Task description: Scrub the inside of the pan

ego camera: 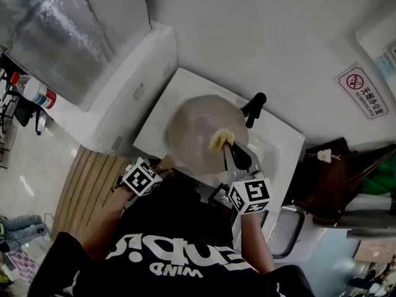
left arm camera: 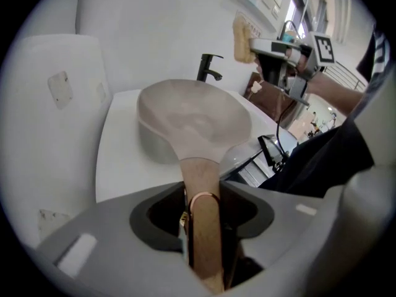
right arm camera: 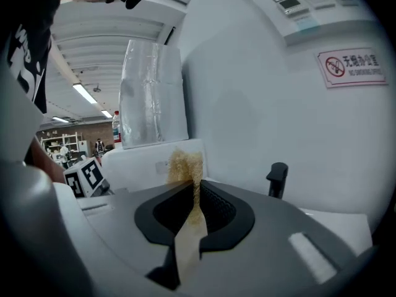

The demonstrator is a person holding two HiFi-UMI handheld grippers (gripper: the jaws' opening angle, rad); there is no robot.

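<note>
Your left tool clamped on wooden pan handle, pan over white sink. Your right tool pinches yellow sponge, held clear above pan's inside, not touching. No suds visible; scrubbing looks not yet begun, whole inside left for you.

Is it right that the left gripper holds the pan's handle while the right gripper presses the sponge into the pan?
No: the right gripper holds the sponge in the air above the pan, as the left gripper view shows. The rest is right.
</note>
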